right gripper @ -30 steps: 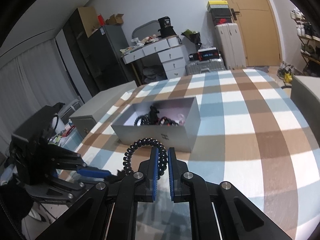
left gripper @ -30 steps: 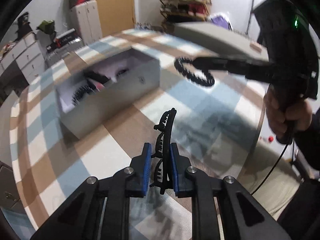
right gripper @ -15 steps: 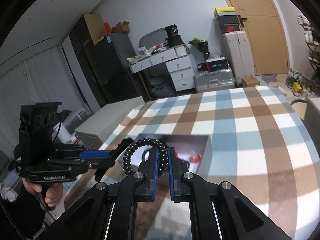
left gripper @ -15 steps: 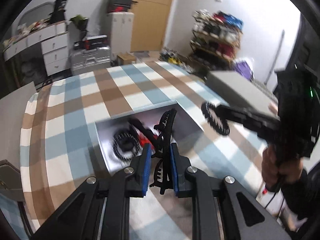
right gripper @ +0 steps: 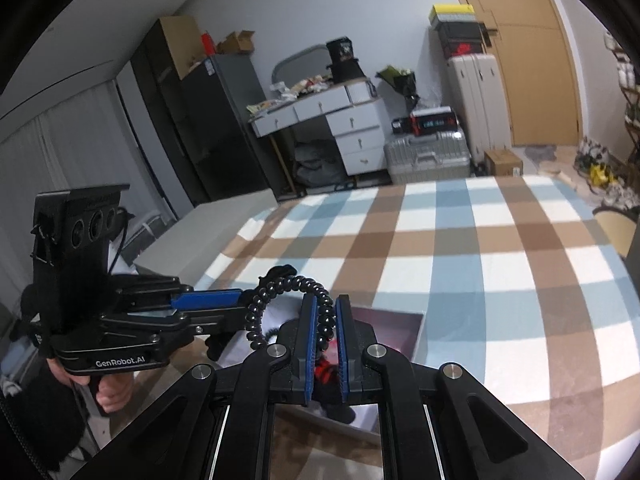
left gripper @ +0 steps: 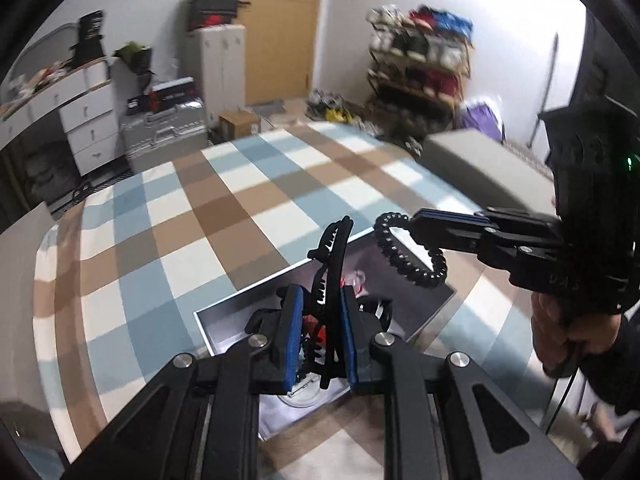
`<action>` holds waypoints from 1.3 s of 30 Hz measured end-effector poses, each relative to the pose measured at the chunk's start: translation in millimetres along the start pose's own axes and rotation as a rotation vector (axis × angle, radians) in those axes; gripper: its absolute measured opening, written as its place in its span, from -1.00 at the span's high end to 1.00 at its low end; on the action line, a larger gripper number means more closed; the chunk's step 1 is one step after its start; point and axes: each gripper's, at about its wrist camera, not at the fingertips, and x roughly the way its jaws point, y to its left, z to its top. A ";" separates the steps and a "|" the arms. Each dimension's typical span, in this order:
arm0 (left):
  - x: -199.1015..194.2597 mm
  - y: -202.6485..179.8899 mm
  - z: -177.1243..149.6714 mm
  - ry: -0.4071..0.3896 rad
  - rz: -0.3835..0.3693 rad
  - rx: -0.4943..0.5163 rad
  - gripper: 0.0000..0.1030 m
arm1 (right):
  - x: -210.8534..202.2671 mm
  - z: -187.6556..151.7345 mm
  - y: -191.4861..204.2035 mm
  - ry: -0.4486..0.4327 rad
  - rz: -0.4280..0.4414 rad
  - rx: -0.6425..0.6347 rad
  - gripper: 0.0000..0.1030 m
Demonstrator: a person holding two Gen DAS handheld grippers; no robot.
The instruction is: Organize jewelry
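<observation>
**A:** Entry. Your left gripper [left gripper: 319, 330] is clamped on a black toothed hair clip [left gripper: 330, 276], which stands up between the blue pads. Your right gripper [right gripper: 322, 340] is closed tight on a black coiled hair tie [right gripper: 280, 300]. Both pieces hang over the open grey box [left gripper: 424, 320] on the checked tablecloth [left gripper: 224, 216].

**B:** Where's the risk?

**A:** Crowding. In the right wrist view your left gripper's fingers [right gripper: 208, 302] sit just beside the hair tie loop. If you let go of both together, the clip's teeth could snag the coil and the two would drop tangled.

**B:** And the box itself?

**A:** It already holds dark pieces and something red [left gripper: 320, 332]; I cannot tell which. The hair tie hangs close to the box's far right rim, so a release there might land it on the cloth. The tie is springy and will likely bounce.

**B:** So?

**A:** Release one at a time, low, over the middle.
</observation>
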 end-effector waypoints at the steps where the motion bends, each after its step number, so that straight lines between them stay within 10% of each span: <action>1: 2.4 0.7 0.1 0.012 0.000 0.005 0.74 | 3.5 -2.1 -1.4 0.011 -0.001 0.002 0.83; 12: 8.2 8.3 2.1 0.019 -0.019 -0.071 0.71 | 23.4 -9.8 -4.5 0.038 -0.024 -0.036 0.78; 15: 4.5 7.7 2.2 0.005 0.041 -0.082 0.36 | 12.8 -8.7 -3.0 -0.006 -0.028 -0.039 0.78; 17: 0.0 5.1 0.9 -0.010 0.054 -0.078 -0.23 | 5.4 -7.5 -2.2 -0.030 -0.028 -0.034 0.74; 27: -36.2 -10.9 -11.0 -0.185 0.254 -0.139 -0.46 | -43.0 -15.7 15.7 -0.205 -0.010 -0.086 -0.73; 39: -64.9 -32.5 -45.9 -0.459 0.558 -0.228 -0.98 | -67.0 -44.0 30.0 -0.312 -0.048 -0.157 -1.00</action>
